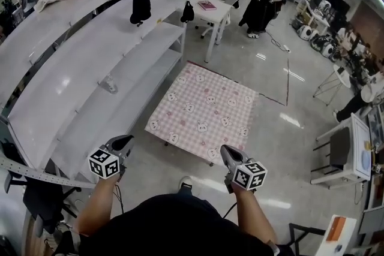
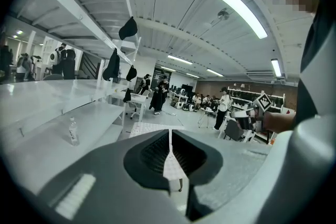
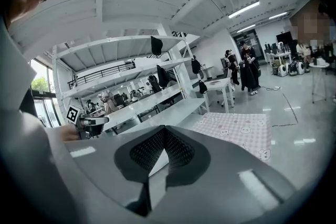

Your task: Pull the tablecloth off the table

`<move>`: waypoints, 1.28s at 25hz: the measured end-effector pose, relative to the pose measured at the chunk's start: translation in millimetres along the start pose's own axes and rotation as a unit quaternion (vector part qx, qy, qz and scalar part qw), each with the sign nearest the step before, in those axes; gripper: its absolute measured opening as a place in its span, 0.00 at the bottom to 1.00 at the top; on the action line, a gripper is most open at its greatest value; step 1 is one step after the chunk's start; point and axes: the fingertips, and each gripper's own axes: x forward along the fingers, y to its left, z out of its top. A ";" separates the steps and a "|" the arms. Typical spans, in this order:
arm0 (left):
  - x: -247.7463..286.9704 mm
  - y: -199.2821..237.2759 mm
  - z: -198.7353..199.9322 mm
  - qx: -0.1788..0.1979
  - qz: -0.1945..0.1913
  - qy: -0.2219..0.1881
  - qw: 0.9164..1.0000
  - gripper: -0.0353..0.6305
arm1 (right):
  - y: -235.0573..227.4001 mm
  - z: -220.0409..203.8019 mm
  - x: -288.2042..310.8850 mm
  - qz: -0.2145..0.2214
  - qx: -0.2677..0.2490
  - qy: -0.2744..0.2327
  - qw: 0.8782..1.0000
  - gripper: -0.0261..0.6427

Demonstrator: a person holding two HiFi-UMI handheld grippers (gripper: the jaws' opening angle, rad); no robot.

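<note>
**Both claws shut and empty, cloth still on the table**

Head view only: full outline of the tablecloth (image 1: 204,108). It is pink check with small animal faces and lies flat over the whole table top, so the table is hidden beneath it. The left gripper (image 1: 123,142) sits well short of the cloth's near edge. The right gripper (image 1: 226,153) is near the cloth's near corner, and no contact is visible.

Left gripper view: jaws together with just a thin seam, nothing between them. It picks out a water bottle (image 2: 72,131) upright on the white shelf (image 2: 37,107), with the right gripper off to the side.

Right gripper view: jaws closed on nothing. The cloth lies ahead on the right and the left gripper shows at the left edge.
</note>
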 end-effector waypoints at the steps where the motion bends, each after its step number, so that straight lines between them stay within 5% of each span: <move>1: 5.6 2.6 3.4 0.000 0.000 0.000 1.000 0.08 | -3.1 5.3 4.8 0.001 -0.001 -0.001 1.000 0.09; 20: 152.8 36.1 56.6 0.010 -0.023 0.016 1.000 0.08 | -112.2 56.5 66.4 -0.016 0.018 0.013 1.000 0.09; 32: 238.0 11.5 75.1 0.025 -0.049 0.028 0.998 0.08 | -184.1 75.7 63.2 -0.043 0.026 -0.002 0.999 0.09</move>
